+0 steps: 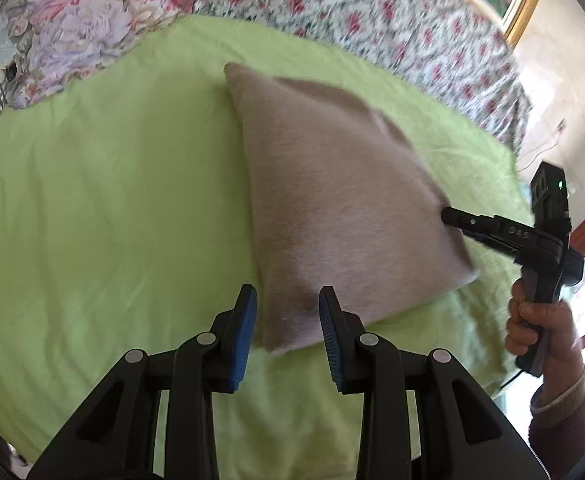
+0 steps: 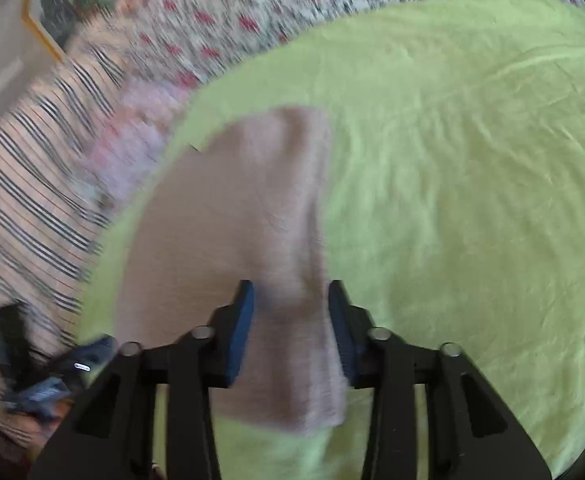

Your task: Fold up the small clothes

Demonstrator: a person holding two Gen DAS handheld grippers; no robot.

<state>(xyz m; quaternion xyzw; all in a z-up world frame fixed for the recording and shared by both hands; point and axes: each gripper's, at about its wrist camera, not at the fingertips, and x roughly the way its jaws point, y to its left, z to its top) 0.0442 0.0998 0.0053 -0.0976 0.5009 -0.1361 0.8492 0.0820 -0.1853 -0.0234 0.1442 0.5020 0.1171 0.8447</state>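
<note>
One small taupe garment (image 1: 340,200) lies folded on the green sheet (image 1: 112,200), one corner pointing toward the floral bedding (image 1: 372,12). Left gripper (image 1: 288,332) hangs over the cloth's near edge with its blue pads spread apart and nothing between them. Right gripper (image 1: 448,216) meets the garment's right edge; from the left wrist view its fingers look closed there, but its own blurred view shows the pads (image 2: 240,332) apart above the cloth, so its grip cannot be told. A hand (image 1: 540,324) grips its handle.
</note>
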